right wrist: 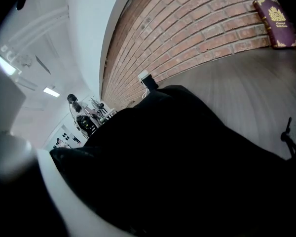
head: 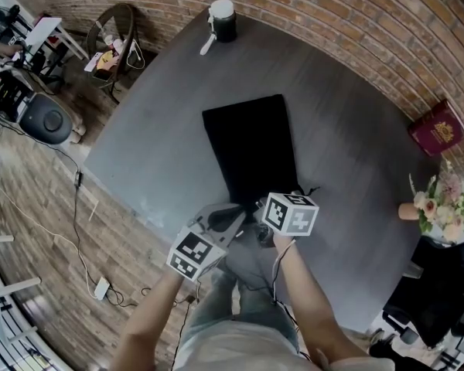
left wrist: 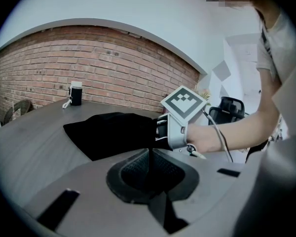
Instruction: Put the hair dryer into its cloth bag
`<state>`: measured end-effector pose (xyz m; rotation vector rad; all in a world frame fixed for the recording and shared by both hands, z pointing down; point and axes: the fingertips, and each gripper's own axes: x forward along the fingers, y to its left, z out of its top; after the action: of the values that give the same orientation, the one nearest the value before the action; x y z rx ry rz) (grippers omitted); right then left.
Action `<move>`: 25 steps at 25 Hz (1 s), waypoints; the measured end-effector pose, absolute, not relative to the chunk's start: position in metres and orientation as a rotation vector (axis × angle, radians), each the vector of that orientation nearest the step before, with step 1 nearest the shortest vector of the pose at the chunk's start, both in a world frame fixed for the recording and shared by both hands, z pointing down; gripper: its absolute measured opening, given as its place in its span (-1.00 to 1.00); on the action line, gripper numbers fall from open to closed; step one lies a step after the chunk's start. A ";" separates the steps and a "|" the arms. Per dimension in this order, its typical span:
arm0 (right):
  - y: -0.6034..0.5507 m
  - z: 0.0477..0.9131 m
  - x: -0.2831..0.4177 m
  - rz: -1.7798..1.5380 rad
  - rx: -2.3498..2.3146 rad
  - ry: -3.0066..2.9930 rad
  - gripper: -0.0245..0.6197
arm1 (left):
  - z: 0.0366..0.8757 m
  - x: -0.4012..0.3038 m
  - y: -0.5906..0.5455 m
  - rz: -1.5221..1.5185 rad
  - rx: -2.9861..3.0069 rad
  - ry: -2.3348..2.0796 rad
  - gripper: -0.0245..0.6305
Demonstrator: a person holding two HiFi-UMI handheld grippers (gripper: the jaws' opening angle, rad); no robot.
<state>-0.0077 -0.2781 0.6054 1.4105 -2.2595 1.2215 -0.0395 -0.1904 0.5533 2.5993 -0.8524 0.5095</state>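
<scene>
**Head view.** A black cloth bag (head: 251, 145) lies at centre frame on the grey table (head: 155, 137), with its mouth toward the bottom edge. It looks flat from here. The left gripper (head: 242, 209) and right gripper (head: 257, 205) meet at that mouth, lower centre. Their marker cubes (head: 290, 213) cover the jaw tips, so no grip can be read here. The hair dryer is not seen loose anywhere on the table. At top centre stands a black-and-white object (head: 222, 20) with a white cord; its kind is unclear. At the right edge is a red book (head: 435, 127) with a gold crest, lettering too small to read. The flowers (head: 437, 198) at lower right are hard to make out.

**Left gripper view.** The jaws are closed together on a thin black drawstring (left wrist: 149, 154), which rises from the pads to the bag. The bag looks bulged here, which the top-down view does not show. The right gripper is at centre right, its jaw ends sunk in the cloth at the mouth.

**Right gripper view.** Black cloth fills most of the frame.
- One pale jaw shows at lower left; the other is buried under cloth.
- The jaws stand wide with the bag's bulk between them, and no pinch is visible.
- A knotted cord end (right wrist: 287, 132) lies on the table at the right edge.
- The book, upper right, leans on the brick wall (right wrist: 187, 28); only the crest shows, no legible words.

The hair dryer is hidden in all three views.
</scene>
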 end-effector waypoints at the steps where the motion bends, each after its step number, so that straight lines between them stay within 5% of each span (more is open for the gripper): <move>1: -0.278 0.605 -0.008 1.219 1.410 -2.261 -0.13 | 0.553 -0.040 -0.191 0.509 2.599 -0.854 -0.86; 25: -0.200 0.574 0.043 1.123 1.479 -2.207 -0.02 | 0.556 -0.031 -0.177 0.707 2.659 -0.781 -0.86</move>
<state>0.0435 -0.2000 0.5744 1.4786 -2.2073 1.1227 -0.0315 -0.1769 0.5558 2.6592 -0.7812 0.7073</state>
